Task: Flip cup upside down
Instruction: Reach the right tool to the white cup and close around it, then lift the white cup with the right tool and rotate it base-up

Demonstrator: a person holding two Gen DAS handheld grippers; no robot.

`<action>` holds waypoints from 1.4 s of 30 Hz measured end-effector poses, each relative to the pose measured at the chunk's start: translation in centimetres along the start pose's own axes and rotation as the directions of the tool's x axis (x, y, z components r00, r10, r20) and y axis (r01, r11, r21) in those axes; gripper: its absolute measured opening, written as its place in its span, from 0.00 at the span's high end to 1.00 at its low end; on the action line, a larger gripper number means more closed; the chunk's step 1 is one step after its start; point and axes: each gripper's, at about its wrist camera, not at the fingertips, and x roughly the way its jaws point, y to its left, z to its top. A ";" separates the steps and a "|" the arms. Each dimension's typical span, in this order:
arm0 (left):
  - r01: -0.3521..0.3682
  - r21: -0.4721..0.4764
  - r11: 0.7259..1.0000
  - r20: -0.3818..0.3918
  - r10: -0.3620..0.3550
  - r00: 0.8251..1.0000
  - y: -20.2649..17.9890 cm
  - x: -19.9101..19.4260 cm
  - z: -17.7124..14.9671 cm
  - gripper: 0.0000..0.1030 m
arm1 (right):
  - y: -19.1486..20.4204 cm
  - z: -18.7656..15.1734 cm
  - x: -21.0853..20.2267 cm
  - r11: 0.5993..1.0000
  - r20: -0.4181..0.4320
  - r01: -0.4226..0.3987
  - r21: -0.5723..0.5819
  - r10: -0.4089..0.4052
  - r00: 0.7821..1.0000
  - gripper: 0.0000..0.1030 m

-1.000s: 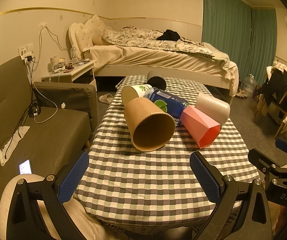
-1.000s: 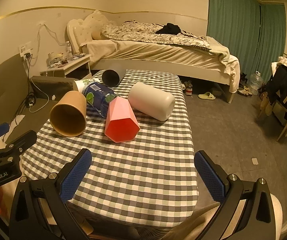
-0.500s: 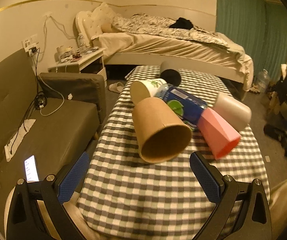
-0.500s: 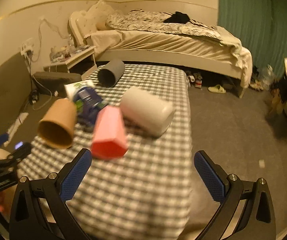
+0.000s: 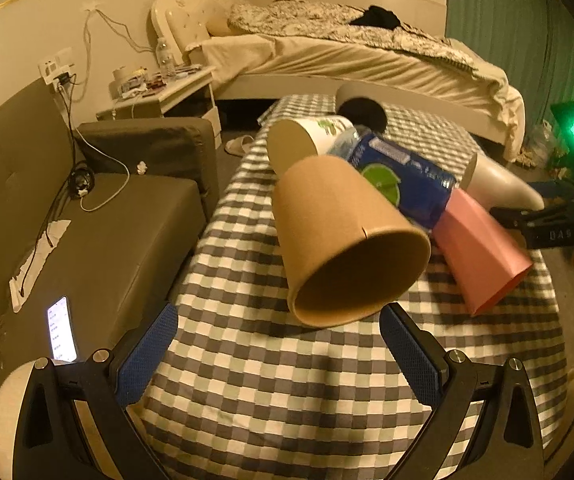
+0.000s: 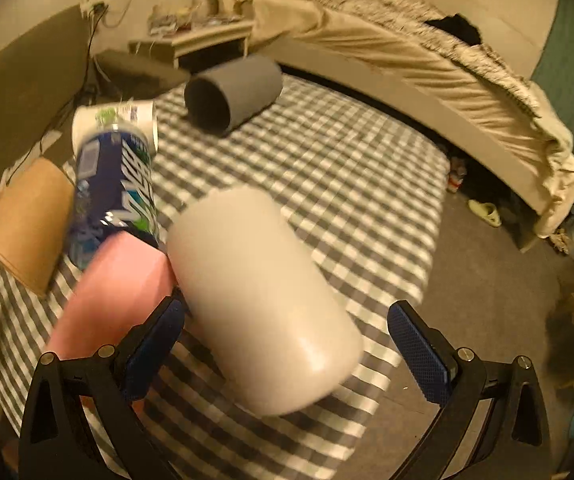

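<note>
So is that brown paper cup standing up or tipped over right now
Tipped over. The brown paper cup lies on its side on the checkered tablecloth, its open mouth facing the left gripper, and it looks empty inside.

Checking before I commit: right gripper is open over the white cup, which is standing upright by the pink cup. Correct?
Not quite. The white cup lies on its side, as the right wrist view shows. The right gripper is open over it, beside the pink cup.

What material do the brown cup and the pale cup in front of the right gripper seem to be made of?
The brown cup looks like matte kraft paper: dull tan wall, thin rim, and a visible side seam. The pale cup seems to be smooth plastic or glazed ceramic: soft highlights on its rounded base; the blur leaves it open.
</note>
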 end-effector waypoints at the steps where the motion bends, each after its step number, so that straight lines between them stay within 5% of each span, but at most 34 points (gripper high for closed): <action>1: 0.000 0.005 1.000 -0.005 0.000 1.000 -0.1 0.2 0.0 0.00 | 0.1 -0.1 0.3 1.000 -0.003 -0.011 0.002 0.011 1.000 0.04; 12: 0.017 0.005 1.000 0.014 -0.017 1.000 0.2 -0.3 -0.2 0.00 | 1.0 -1.2 -0.7 0.999 -0.096 0.048 0.026 -0.045 0.994 0.22; 19: 0.047 -0.009 0.999 0.076 -0.046 0.996 0.9 -2.6 -1.0 0.00 | 2.0 -6.3 -5.9 0.970 -0.115 0.085 0.229 -0.059 0.992 0.26; 31: 0.081 -0.039 0.996 0.125 -0.075 0.989 3.3 -4.8 -2.3 0.00 | 13.3 -11.7 -9.5 0.935 -0.137 0.028 0.354 0.023 0.990 0.28; 42: 0.055 -0.092 0.994 0.132 -0.043 0.990 5.5 -4.9 -2.7 0.00 | 16.9 -10.8 -9.0 0.912 -0.115 0.126 0.391 -0.087 0.989 0.27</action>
